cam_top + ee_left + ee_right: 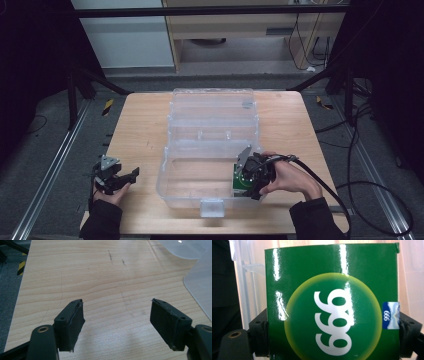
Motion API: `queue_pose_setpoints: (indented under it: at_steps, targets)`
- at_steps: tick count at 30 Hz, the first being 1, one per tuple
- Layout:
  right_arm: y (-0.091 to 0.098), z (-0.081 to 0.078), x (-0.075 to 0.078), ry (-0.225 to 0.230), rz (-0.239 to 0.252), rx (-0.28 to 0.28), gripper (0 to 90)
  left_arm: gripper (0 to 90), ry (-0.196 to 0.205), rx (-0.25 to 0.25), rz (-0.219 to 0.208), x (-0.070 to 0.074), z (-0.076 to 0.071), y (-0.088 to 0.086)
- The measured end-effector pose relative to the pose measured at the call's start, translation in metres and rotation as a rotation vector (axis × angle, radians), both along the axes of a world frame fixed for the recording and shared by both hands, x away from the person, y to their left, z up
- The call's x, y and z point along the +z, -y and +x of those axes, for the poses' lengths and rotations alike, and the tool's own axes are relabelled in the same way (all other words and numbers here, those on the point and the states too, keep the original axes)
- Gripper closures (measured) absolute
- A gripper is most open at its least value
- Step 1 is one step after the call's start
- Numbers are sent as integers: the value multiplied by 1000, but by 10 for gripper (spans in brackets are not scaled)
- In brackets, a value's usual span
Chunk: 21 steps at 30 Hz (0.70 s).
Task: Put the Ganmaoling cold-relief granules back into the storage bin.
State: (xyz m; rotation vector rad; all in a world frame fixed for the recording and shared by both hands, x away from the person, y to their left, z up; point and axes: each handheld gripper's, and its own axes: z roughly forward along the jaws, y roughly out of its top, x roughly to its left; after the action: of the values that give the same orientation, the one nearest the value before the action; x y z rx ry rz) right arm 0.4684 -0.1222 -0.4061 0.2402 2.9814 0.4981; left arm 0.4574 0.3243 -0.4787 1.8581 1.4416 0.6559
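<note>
Here, a person seated at the near edge of a pale wooden worktop (pixel 140 125) holds a gripper in each hand. The right gripper (pixel 256 176) is clenched on a glossy green box (pixel 332 302) printed with a white "999" in a yellow-ringed circle, its jaws pressing the box's two sides. The box sits low at the near right corner of an open clear plastic bin (pixel 172 172), so it is probably being set in or lifted out — which one cannot be told. The bin's hinged lid (pixel 212 107) lies open toward the far side. The left gripper (pixel 126 178) rests released at the near left, jaws spread over bare wood, well clear of the bin — seemingly waiting. The bin's right wall crowds the right hand (pixel 287 176).
</note>
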Motion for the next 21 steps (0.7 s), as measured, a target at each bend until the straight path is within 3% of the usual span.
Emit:
queue_pose_setpoints:
  at_steps: [14,21]
  targets:
    - [3,1,-4,9,-33,-9,117,263,-1,-1,0,0,0,0]
    - [15,-3,15,36,41,-50,113,263,-1,0,1,0,0,0]
